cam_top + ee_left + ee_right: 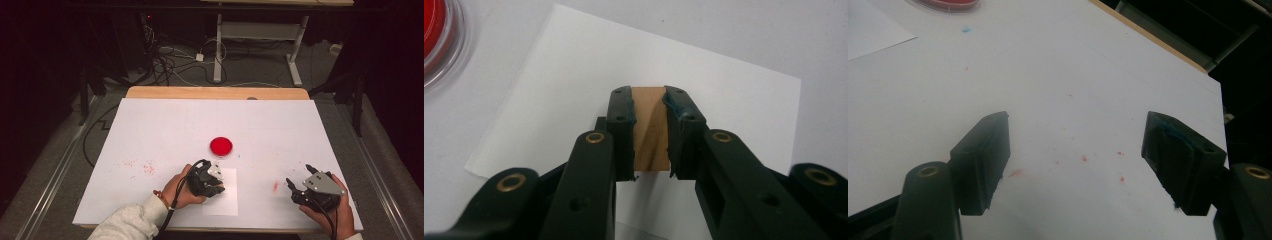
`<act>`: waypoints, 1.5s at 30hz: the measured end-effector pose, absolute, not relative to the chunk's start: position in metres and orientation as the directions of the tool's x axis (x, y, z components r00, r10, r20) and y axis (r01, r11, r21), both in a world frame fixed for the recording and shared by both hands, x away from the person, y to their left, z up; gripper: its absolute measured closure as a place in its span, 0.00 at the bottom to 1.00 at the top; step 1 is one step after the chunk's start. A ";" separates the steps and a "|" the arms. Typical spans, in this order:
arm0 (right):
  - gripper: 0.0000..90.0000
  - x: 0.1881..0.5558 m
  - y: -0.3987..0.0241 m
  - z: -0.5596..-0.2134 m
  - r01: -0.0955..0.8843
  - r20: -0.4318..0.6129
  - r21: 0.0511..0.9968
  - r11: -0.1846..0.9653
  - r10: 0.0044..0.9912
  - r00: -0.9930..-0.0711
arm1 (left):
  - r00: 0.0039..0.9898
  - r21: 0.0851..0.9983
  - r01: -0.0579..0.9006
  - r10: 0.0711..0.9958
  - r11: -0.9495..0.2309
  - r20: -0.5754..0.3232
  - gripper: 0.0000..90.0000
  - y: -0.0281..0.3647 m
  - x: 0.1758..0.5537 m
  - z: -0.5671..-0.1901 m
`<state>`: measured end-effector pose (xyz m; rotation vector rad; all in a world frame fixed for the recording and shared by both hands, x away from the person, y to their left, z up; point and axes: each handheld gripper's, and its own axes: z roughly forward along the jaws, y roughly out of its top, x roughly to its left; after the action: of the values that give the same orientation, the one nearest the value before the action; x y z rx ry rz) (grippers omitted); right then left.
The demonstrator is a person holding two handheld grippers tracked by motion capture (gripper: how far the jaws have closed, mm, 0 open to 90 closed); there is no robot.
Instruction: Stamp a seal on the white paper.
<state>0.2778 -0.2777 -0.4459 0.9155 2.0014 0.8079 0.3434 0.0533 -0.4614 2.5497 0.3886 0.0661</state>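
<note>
No readable text, label, brand, number or sign appears anywhere: not on the white sheet (574,75), the red dish (221,146), the wooden block (650,130) or the surface (165,130).

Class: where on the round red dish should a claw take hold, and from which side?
Grip the red dish across its clear rim from above, jaws straddling it: it lies flat and low. The open right claw is free; the left claw holds a wooden block.

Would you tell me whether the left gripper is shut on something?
Shut: the left gripper clamps a wooden block between both fingers, above the paper sheet.
</note>
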 end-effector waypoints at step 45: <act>0.31 0.276 -0.278 -0.440 0.271 -0.377 0.802 0.531 0.804 -0.460 | 0.905 0.661 0.291 0.423 -0.691 0.044 0.82 0.106 0.342 -0.422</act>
<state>0.2762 -0.2785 -0.4403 0.8724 1.9906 0.8672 0.3419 0.1057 -0.4222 2.3789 0.5084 0.2515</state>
